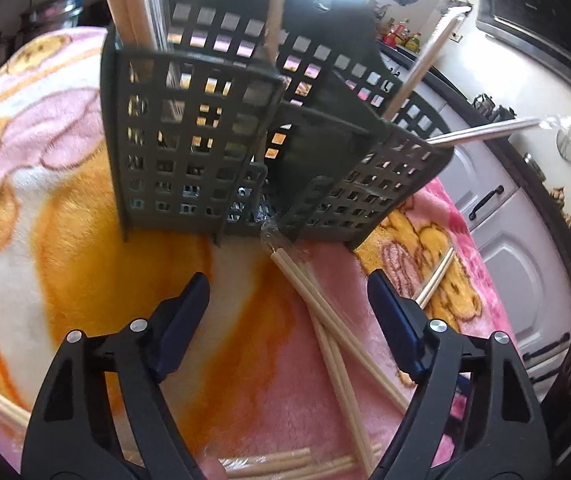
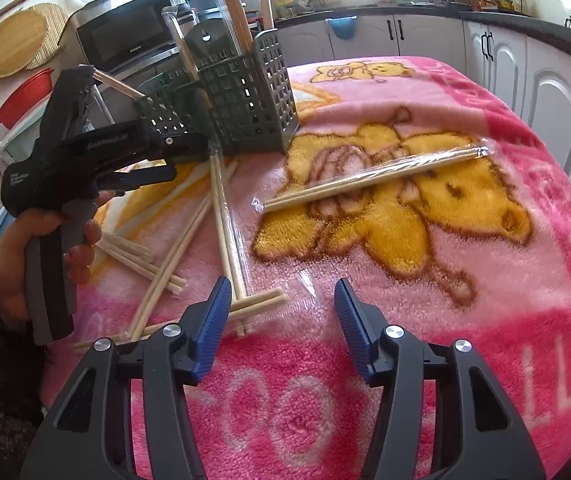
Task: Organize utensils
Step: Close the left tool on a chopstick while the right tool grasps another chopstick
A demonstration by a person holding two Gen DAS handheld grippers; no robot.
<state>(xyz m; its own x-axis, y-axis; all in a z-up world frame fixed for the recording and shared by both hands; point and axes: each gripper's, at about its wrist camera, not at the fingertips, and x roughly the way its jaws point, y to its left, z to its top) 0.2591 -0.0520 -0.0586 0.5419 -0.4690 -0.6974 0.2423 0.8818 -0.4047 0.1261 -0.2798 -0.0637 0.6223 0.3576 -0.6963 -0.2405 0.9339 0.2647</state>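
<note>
Lying loose on the pink blanket that covers the table are wooden chopsticks, most in clear wrappers. 1 wrapped pair rests apart on the yellow bear print, well to the right of the rest. The main heap fans out from the foot of the caddy; its sticks cross one another, so an exact count is not possible, though at least 4 bundles show in the right wrist view. The grey slotted caddy stands upright with 2 compartments seen clearly. Several chopsticks stand in its taller part, and more lean out of the lower part, including 1 wrapped pair. A metal handle also juts from the lower rim.

The left gripper hangs over the heap with its jaws wide apart. A bundle runs on the blanket below the gap, nearer the right-hand finger, and neither pad touches it. From the right wrist view, a hand holds this tool's handle beside the caddy.

The right gripper is about half open and holds nothing. Its left pad sits just over the ends of the nearest sticks; whether it touches them I cannot tell.
</note>
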